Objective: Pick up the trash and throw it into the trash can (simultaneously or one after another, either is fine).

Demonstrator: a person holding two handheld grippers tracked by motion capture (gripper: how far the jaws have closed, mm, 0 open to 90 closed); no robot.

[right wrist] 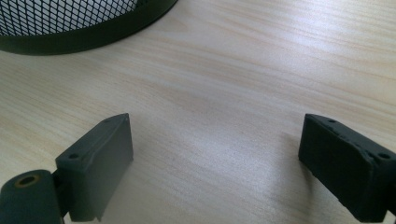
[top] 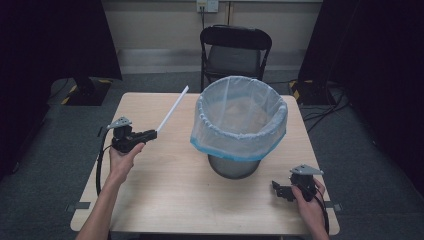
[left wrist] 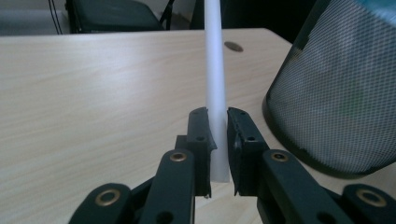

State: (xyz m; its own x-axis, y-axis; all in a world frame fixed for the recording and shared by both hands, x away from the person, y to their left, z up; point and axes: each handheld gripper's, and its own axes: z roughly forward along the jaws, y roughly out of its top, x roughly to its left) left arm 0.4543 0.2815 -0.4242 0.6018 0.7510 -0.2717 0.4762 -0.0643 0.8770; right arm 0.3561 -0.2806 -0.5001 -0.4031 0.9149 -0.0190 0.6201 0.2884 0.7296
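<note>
A long white stick (top: 173, 110) slants up and away from my left gripper (top: 153, 133), which is shut on its lower end above the table's left side. In the left gripper view the white stick (left wrist: 215, 79) rises between the two black jaws of my left gripper (left wrist: 218, 140). A black mesh waste bin (top: 239, 125) lined with a translucent bag with a blue hem stands at the table's middle, to the right of the stick. My right gripper (top: 276, 188) rests low near the front right corner, open with nothing between its jaws, shown as the right gripper (right wrist: 215, 163).
The light wooden table (top: 165, 190) has bare room in front of the bin and at the left. A black folding chair (top: 235, 50) stands behind the far edge. The bin's mesh wall (left wrist: 336, 93) is close on the left gripper's right; the bin's base rim (right wrist: 84, 32) lies ahead of the right gripper.
</note>
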